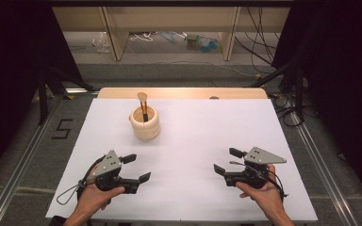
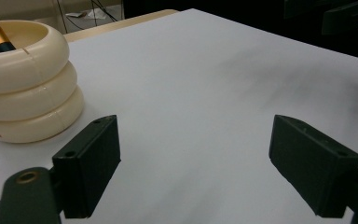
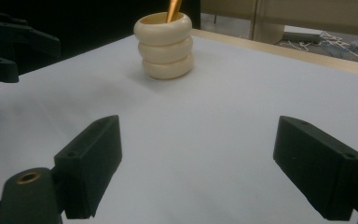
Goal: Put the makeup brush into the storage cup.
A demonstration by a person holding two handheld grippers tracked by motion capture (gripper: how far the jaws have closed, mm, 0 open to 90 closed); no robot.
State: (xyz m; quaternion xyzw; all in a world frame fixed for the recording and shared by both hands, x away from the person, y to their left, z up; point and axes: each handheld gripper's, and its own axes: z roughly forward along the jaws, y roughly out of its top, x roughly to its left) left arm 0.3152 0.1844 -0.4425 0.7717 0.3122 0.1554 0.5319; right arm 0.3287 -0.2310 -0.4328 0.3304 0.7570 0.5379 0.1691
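Both hands are parked low at the near edge of the table (image 1: 264,141), and nothing is in hand yet. The left gripper (image 1: 134,167) has its jaws spread wide with only bare white surface between them; the right gripper (image 1: 227,160) mirrors it, jaws just as far apart and empty. Both sets of jaws angle inward and forward, toward the cream ringed holder (image 1: 145,123) standing well apart from them, nearer the far edge and a little left of centre. A makeup brush (image 1: 143,106) stands in it, gold handle leaning, bristles up. It looks like a ready stance: claws open so either can close on brush or holder, the left being nearer.
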